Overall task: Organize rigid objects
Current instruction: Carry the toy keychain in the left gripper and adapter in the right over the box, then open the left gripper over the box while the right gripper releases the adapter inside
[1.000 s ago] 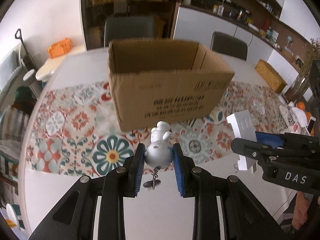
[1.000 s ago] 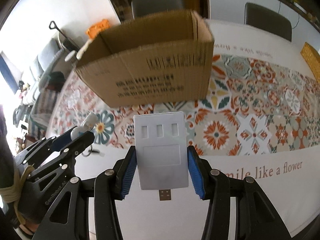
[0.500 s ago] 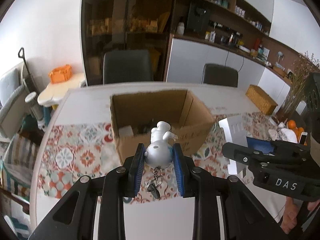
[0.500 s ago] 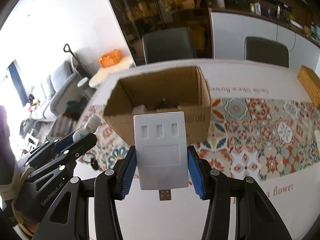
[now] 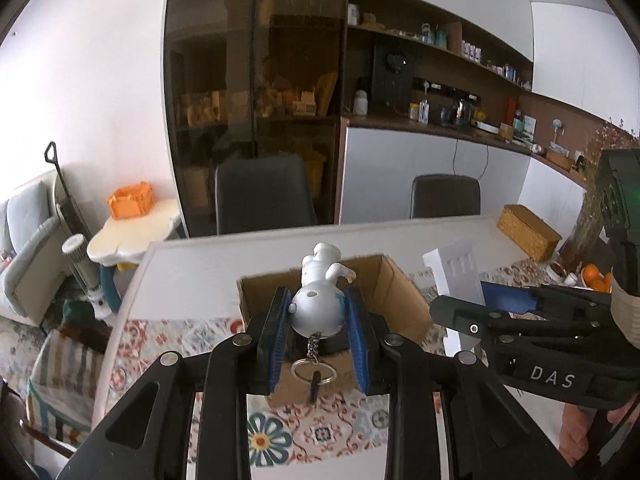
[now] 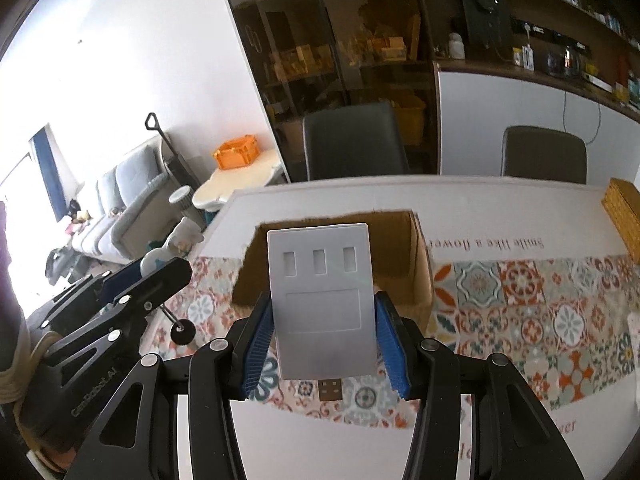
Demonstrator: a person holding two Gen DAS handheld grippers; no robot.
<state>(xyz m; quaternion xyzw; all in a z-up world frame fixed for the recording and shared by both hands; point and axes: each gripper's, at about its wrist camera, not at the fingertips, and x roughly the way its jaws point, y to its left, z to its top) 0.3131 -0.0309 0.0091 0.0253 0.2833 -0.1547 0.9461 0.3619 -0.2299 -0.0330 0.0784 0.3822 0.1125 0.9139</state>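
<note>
- White walls [image 5: 100, 80] run to a dark glass-fronted cabinet [image 5: 256, 92].
- Two dark chairs [image 5: 262, 194] stand behind the white table [image 6: 500, 200], which carries a patterned tile runner [image 6: 540, 292].
- A grey sofa [image 6: 120, 196] sits by the bright window [image 6: 16, 184].
- An orange crate [image 5: 130, 201] rests on a small cream side table [image 5: 132, 236].
- Wooden shelves [image 5: 460, 52] hold bottles above a counter.

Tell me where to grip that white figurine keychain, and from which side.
Grip the white figurine keychain across its round body, as the left tool does now, coming from its ring end with a pad on each flank. The head and arm are narrow, and the chain and ring hang loose.
</note>
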